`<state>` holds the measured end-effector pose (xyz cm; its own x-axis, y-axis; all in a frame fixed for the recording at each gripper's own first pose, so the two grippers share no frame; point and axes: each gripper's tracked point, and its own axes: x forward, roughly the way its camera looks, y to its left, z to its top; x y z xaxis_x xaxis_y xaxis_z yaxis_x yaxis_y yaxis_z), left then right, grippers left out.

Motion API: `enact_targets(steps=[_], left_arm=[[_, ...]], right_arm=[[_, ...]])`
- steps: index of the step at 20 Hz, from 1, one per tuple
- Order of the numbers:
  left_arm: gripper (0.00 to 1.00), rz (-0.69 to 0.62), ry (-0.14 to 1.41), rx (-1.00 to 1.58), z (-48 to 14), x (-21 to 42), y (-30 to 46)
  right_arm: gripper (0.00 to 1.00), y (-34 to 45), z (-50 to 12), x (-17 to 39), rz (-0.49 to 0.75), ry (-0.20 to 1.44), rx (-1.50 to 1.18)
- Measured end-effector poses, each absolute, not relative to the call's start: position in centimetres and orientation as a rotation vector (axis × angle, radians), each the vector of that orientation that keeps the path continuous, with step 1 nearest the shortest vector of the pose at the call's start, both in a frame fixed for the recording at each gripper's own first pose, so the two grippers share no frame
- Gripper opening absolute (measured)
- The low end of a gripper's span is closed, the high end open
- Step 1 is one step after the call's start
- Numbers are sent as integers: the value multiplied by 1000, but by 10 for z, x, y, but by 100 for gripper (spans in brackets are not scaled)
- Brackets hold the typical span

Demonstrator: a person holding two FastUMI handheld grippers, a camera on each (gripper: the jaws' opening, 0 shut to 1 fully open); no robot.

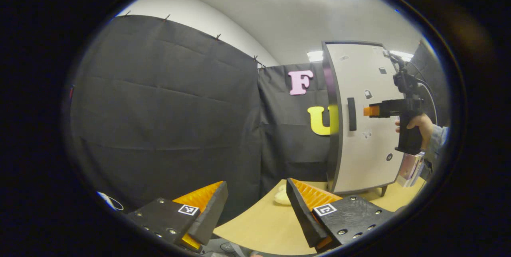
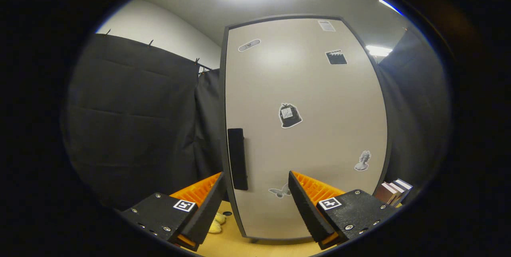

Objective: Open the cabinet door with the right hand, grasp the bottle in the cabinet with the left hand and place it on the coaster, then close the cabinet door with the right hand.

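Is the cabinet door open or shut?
Shut. The door covers the whole cabinet front, nothing inside shows, and the right tongs hang open near its handle, not touching.

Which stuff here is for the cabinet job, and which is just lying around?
For the job:
- cabinet door, shut
- door handle
- right gripper, open, facing the handle
- left gripper, open, empty

Just lying about:
- books beside the cabinet
- pale soft thing on the table
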<state>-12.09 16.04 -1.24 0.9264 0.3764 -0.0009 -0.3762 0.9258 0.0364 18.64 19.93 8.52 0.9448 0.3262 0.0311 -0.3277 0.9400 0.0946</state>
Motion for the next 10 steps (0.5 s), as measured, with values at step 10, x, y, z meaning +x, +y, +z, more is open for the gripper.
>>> enact_targets(steps=[10], left_arm=[[90,431,10,49,-15,-126,190]], right_arm=[[75,249,75,260,295,41,-11]])
